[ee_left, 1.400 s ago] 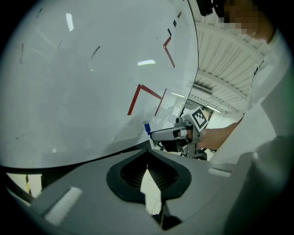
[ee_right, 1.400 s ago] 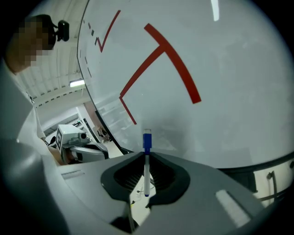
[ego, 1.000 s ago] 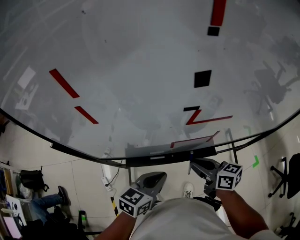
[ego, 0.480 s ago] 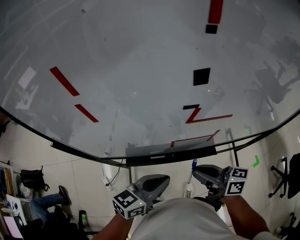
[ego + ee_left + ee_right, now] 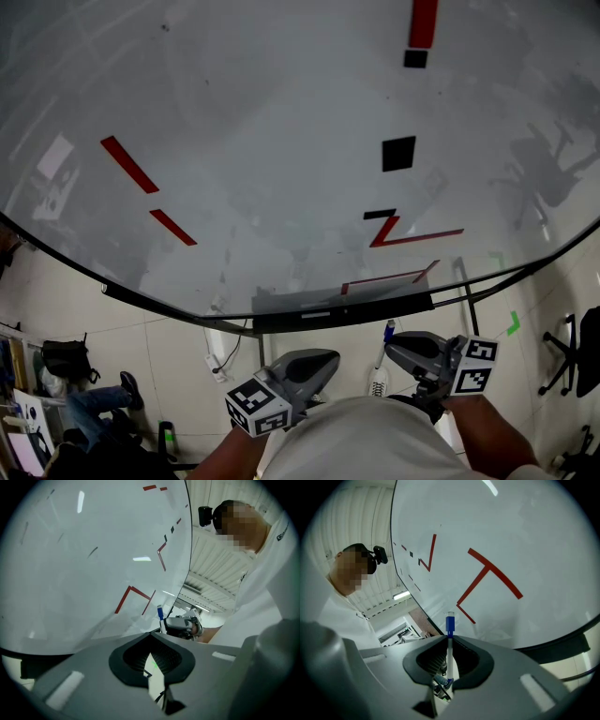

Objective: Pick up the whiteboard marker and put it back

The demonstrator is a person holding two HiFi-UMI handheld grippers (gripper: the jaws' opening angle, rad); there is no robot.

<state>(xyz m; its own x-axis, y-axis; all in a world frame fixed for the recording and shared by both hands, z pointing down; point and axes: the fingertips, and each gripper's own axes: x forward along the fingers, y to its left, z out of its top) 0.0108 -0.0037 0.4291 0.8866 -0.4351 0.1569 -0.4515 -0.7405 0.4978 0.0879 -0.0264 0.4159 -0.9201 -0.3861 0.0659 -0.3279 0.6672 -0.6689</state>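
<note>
A white whiteboard marker with a blue cap (image 5: 450,623) stands upright between the jaws of my right gripper (image 5: 450,641), which is shut on its barrel. In the head view the marker (image 5: 387,330) sticks up from the right gripper (image 5: 401,345), just below the black tray (image 5: 337,315) at the bottom edge of the whiteboard (image 5: 281,141). My left gripper (image 5: 319,361) hangs beside it at the left, jaws together with nothing in them. From the left gripper (image 5: 152,637) I see the marker (image 5: 160,613) and the right gripper (image 5: 183,625) ahead.
The whiteboard carries red lines (image 5: 128,165) and black squares (image 5: 398,154). Beneath it are stand legs, a white power strip (image 5: 214,361) and a green floor mark (image 5: 511,323). An office chair (image 5: 586,349) stands at the right; someone's legs and a bag (image 5: 66,361) are at the lower left.
The right gripper has drawn back from the tray with the marker in it, so the blue cap now shows below the tray. The left gripper has tilted and shifted slightly left.
</note>
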